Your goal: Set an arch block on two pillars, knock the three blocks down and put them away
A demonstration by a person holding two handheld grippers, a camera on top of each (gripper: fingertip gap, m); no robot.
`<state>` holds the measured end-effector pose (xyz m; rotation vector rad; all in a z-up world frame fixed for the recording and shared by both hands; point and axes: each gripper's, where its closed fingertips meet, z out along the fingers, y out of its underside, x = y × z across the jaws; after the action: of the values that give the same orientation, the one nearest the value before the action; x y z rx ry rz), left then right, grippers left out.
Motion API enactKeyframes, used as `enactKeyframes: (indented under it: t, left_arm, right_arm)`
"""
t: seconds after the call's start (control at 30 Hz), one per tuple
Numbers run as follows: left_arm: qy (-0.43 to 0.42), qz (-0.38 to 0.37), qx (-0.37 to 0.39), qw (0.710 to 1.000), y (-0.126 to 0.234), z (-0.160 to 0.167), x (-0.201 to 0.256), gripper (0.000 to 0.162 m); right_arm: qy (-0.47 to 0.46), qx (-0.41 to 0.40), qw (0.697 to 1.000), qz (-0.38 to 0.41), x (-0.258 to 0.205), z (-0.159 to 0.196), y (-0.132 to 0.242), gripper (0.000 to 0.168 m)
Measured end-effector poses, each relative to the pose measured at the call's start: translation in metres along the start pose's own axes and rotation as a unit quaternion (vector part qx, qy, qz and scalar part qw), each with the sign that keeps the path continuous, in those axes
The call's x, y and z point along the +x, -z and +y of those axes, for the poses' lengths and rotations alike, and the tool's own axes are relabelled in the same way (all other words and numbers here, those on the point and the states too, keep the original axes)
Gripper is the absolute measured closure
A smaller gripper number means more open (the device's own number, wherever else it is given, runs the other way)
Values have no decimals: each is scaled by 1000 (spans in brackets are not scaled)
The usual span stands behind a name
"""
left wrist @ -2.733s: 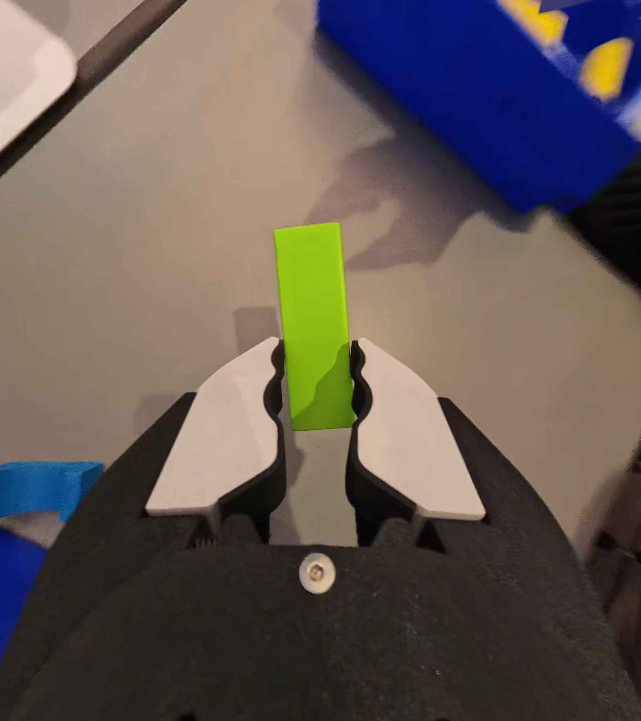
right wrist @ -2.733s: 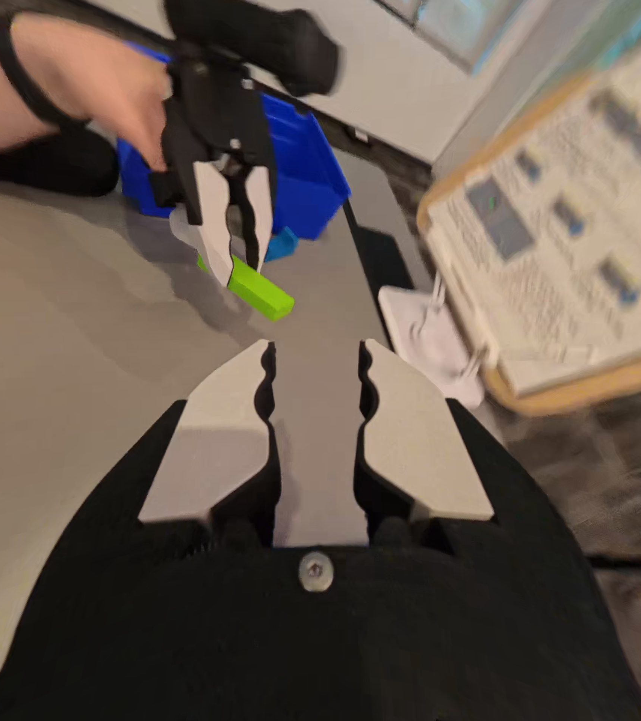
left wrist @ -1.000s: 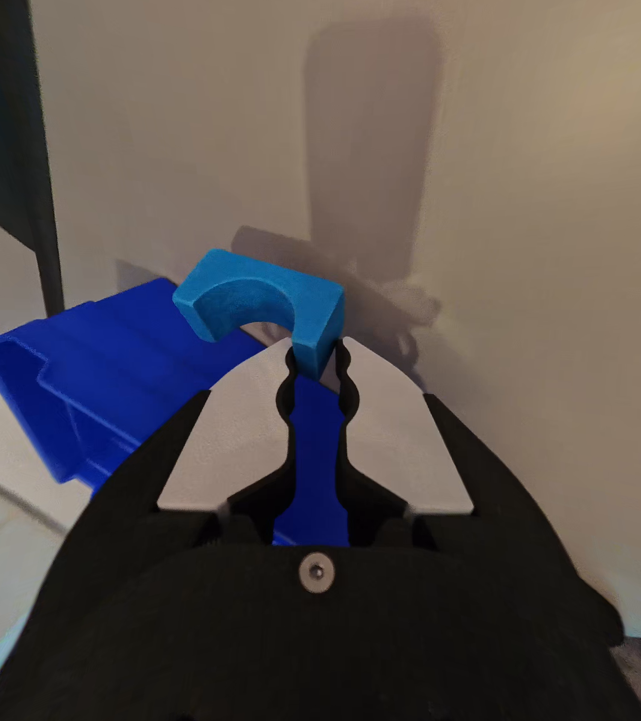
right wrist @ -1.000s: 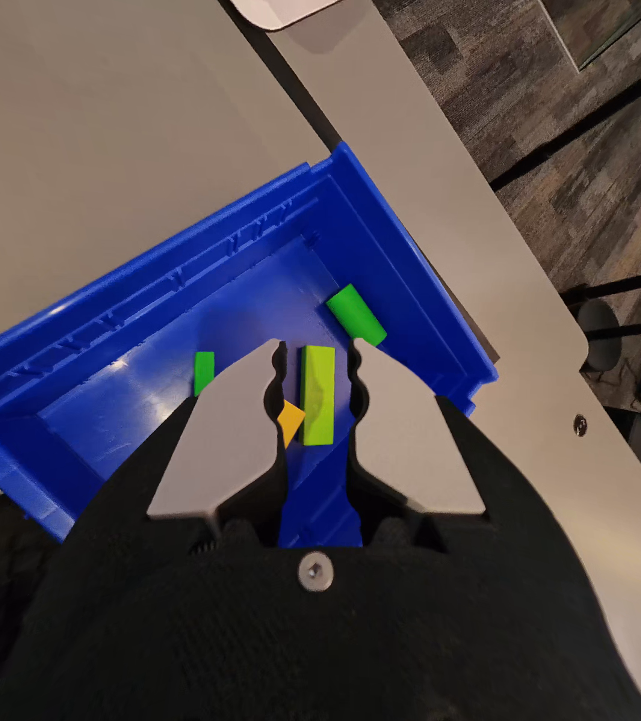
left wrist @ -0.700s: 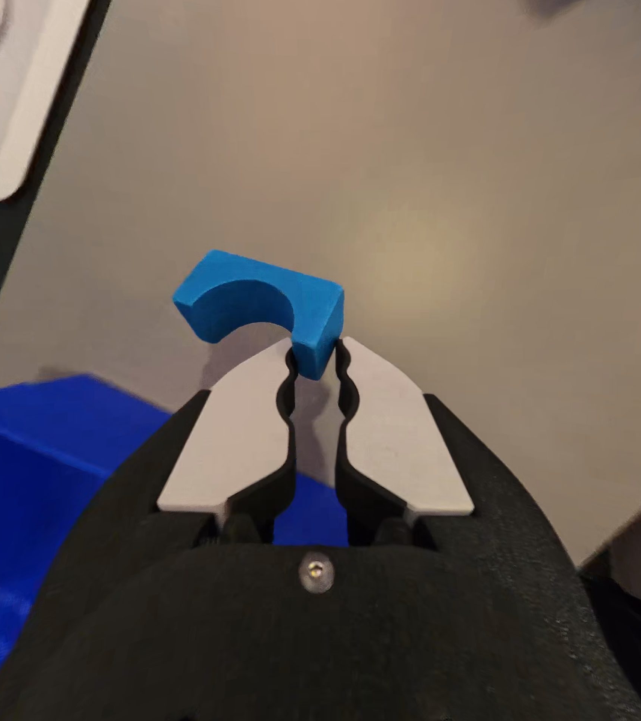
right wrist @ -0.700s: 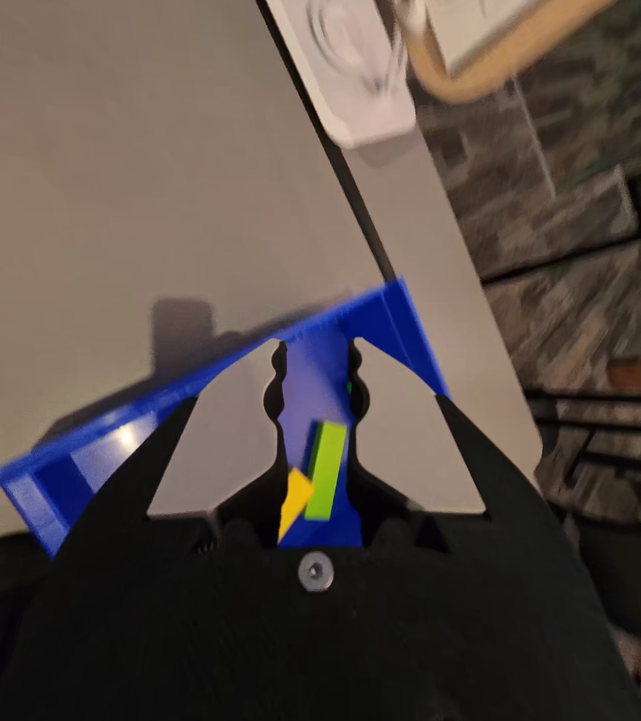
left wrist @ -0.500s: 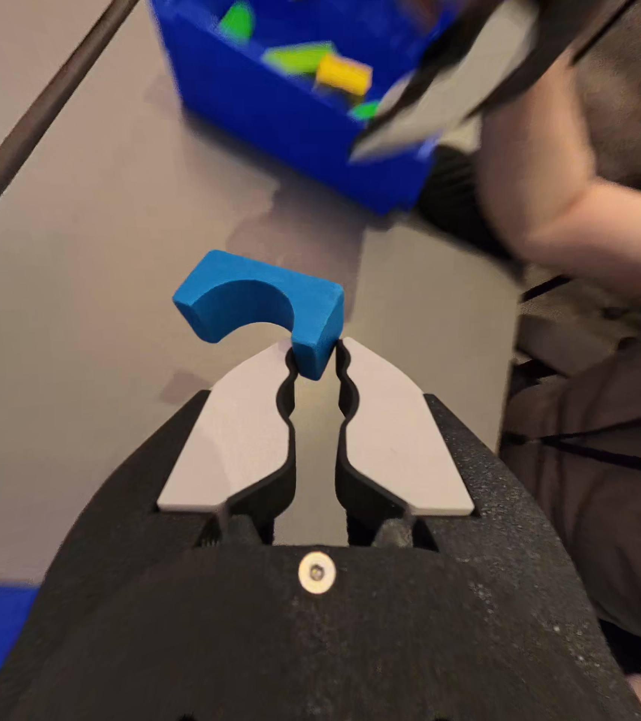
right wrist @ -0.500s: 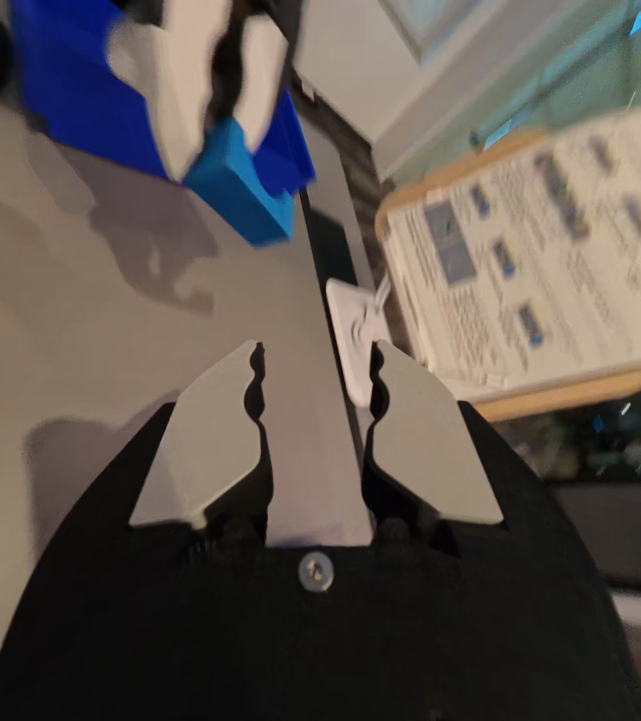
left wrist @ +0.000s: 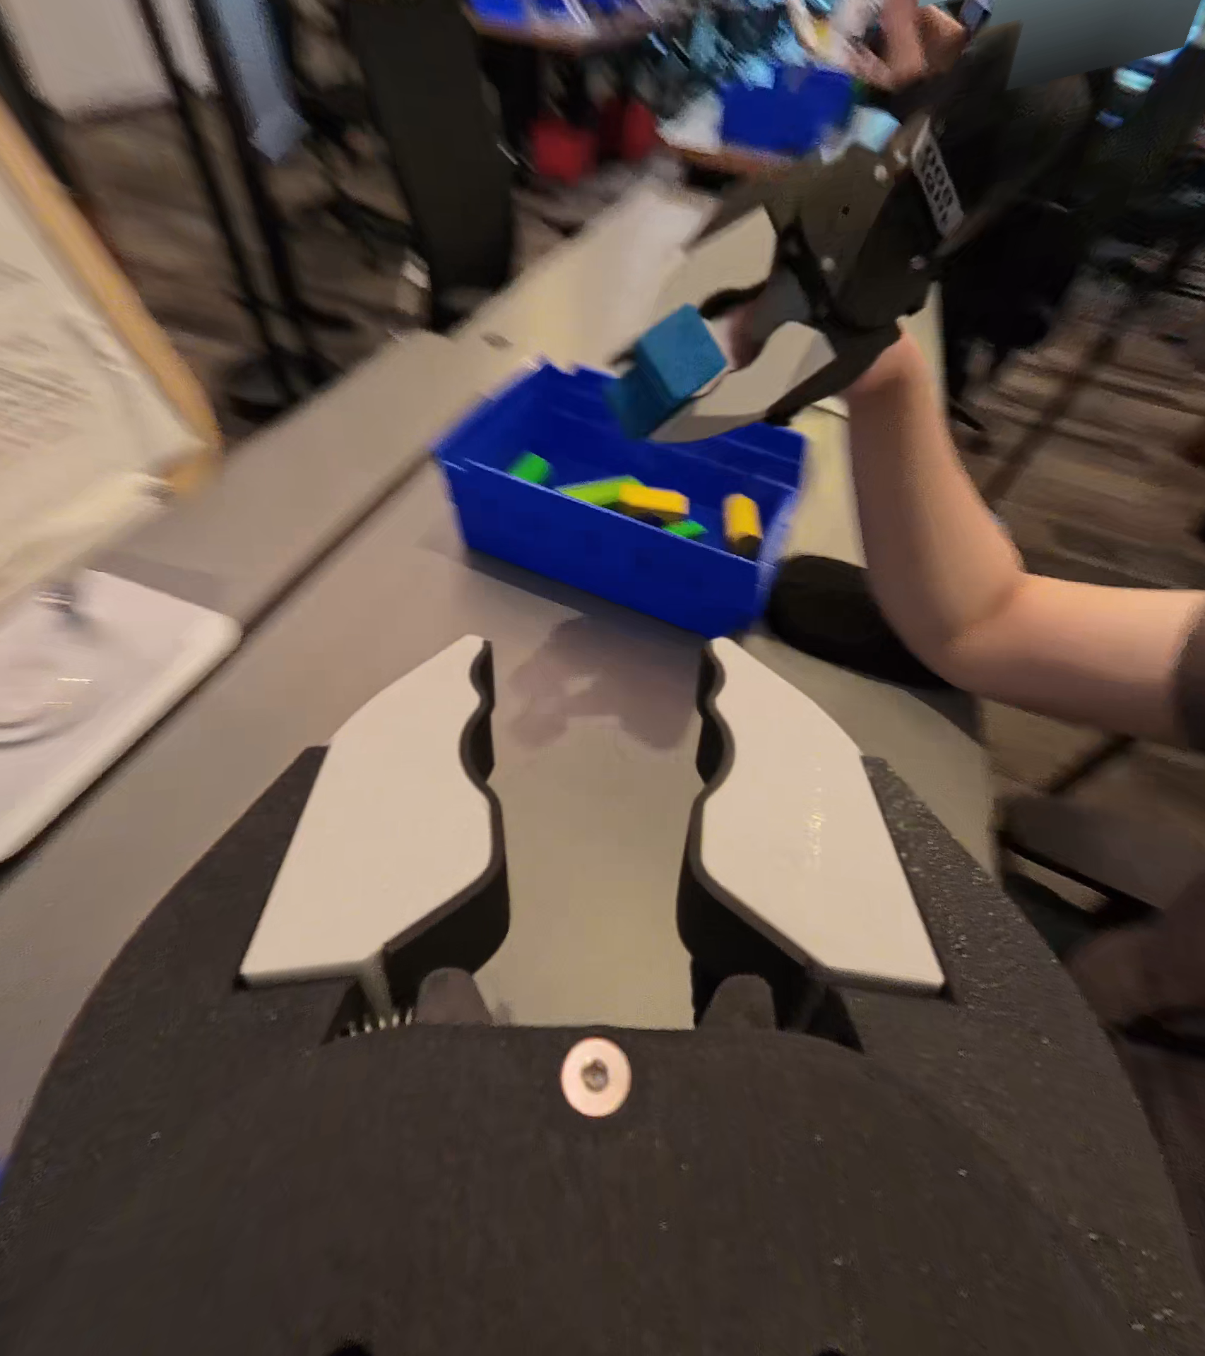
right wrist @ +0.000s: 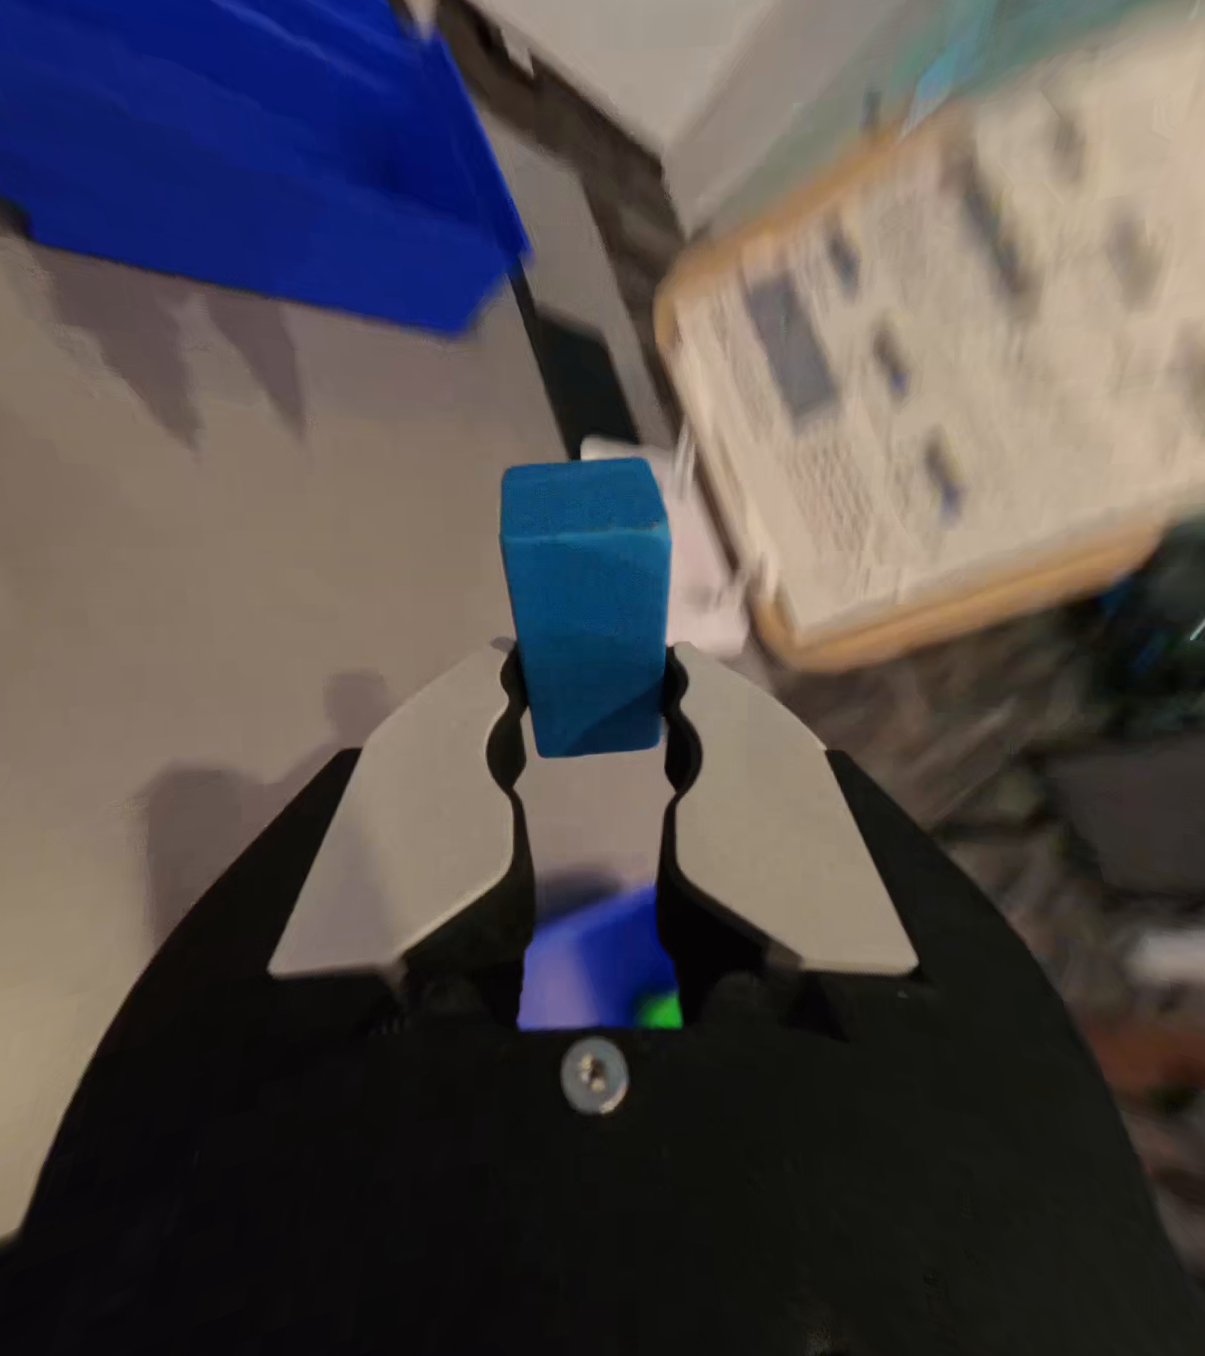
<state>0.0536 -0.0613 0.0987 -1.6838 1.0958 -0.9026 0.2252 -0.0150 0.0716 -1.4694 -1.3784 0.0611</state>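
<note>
Grey matte tabletop [left wrist: 379,638], cluttered room blurred behind. Item: blue foam-like arch block [right wrist: 588,609], seen end-on, clamped between the fingertips of the right gripper [right wrist: 592,697], jutting forward past them. Judged light, stiff, slightly grippy; best held across its flat side faces. Blue plastic bin [left wrist: 585,543] of green and yellow blocks lies just below that gripper. Left gripper [left wrist: 596,704]: jaws apart, empty, bin ahead.

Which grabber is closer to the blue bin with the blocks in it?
The right gripper. It hangs just above the blue bin at its far rim, holding the blue block. The left gripper is open and sits back from the bin over the table.
</note>
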Motion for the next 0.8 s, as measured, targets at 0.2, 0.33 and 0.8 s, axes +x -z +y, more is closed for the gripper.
enactKeyframes:
  t: [0.2, 0.33, 0.8]
  left_arm:
    - [7, -137, 102, 985, 100, -14, -47, 90]
    - [74, -226, 96, 967, 150, 10, -87, 93]
    - [317, -551, -196, 747, 302, 204, -182, 78]
  right_arm:
    - [-311, -325, 891, -59, 1, 210, 31, 132]
    - [-349, -386, 846, -117, -27, 253, 10, 131]
    - [-506, -411, 742, 160, 41, 312, 108, 111]
